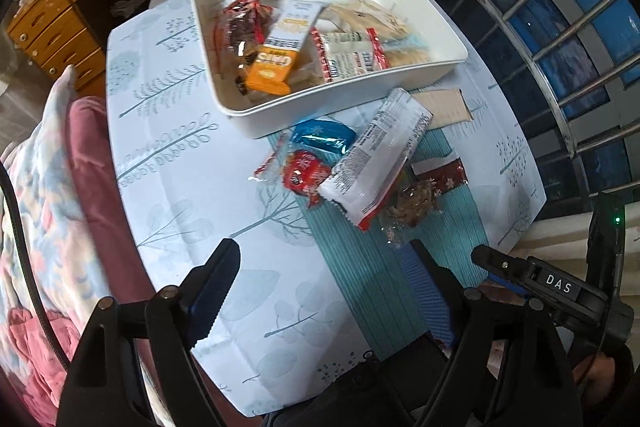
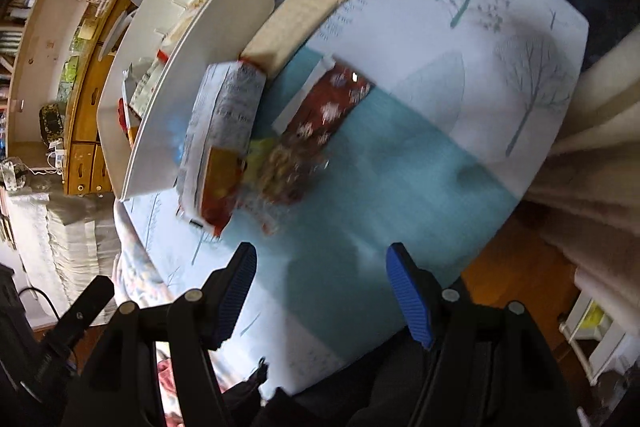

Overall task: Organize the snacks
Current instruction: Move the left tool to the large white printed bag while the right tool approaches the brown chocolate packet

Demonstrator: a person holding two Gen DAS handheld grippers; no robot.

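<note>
1. Left gripper (image 1: 326, 263): fingers spread wide, nothing between them; positioned above the near part of the table (image 1: 168, 155), short of the loose snacks.
2. Right gripper (image 2: 322, 267): fingers likewise spread, nothing held; blue ribbed pads (image 2: 408, 291) facing inward; also visible at the right edge of the left wrist view, marked "DAS".
3. White bin (image 1: 424, 75): rectangular, open-topped, placed on the far part of the table; slotted inner wall visible.
4. Bin contents: orange packet (image 1: 272, 71) lying on top near the front; clear wrapper with red edging (image 1: 240, 23) at the left; white packet with red ends (image 1: 352, 55) toward the right; pale flat packets behind, labels unreadable.
5. Teal mat (image 1: 360, 267): ribbed, laid on the table directly in front of the bin.
6. Loose snacks on the mat, grouped just before the bin: large white packet (image 1: 376, 155) lying diagonally, its upper end touching the bin front; blue foil packet (image 1: 324, 137) and red foil packet (image 1: 306, 173) to its left, touching each other; clear bag of brown pieces (image 1: 416, 203) partly under the white packet; dark red wrapper (image 1: 444, 173) to the right.
7. Beige cardboard piece (image 1: 440, 107): flat, beside the bin's front right corner.
8. Right wrist view: motion-blurred; print on packets not legible.
</note>
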